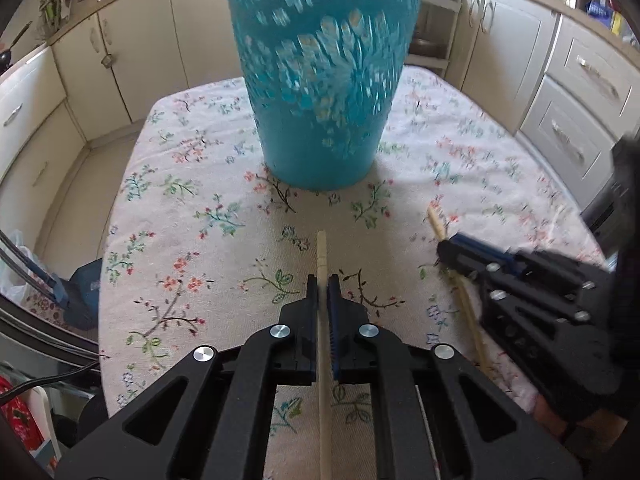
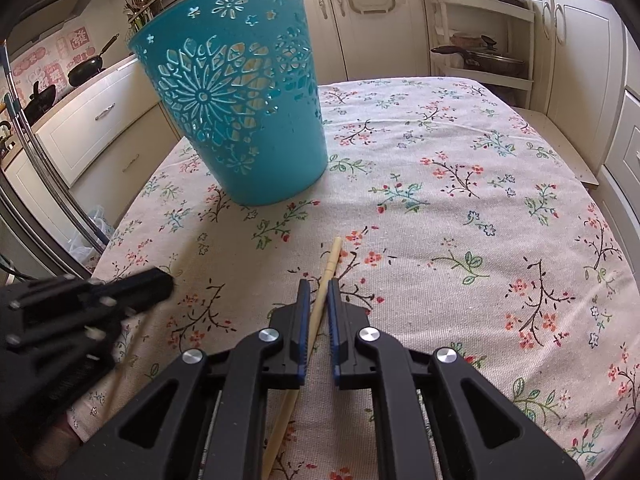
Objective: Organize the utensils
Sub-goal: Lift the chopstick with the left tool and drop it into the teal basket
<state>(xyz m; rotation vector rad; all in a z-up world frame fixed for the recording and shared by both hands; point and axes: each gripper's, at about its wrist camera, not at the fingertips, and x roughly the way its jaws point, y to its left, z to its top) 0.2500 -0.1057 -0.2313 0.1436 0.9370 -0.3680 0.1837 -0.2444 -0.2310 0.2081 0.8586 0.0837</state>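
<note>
A teal cut-out plastic basket (image 1: pixel 324 80) stands upright on the floral tablecloth (image 1: pixel 192 216), ahead of both grippers; it also shows in the right wrist view (image 2: pixel 236 92). My left gripper (image 1: pixel 323 280) is shut on a pale wooden chopstick (image 1: pixel 321 252) that points toward the basket. My right gripper (image 2: pixel 318 286) is closed around a second wooden chopstick (image 2: pixel 333 256) that runs at a slant between its jaws. In the left wrist view the right gripper (image 1: pixel 444 246) and its chopstick (image 1: pixel 436 220) sit low at the right. The left gripper (image 2: pixel 160 280) shows blurred at the left.
The table (image 2: pixel 460 208) is covered by the floral cloth. Cream kitchen cabinets (image 1: pixel 580 88) surround it. A shelf rack with a lidded pan (image 2: pixel 484 56) stands behind the table. Woks (image 2: pixel 84 68) sit on the left counter. A bag and a blue object (image 1: pixel 76 296) lie left of the table.
</note>
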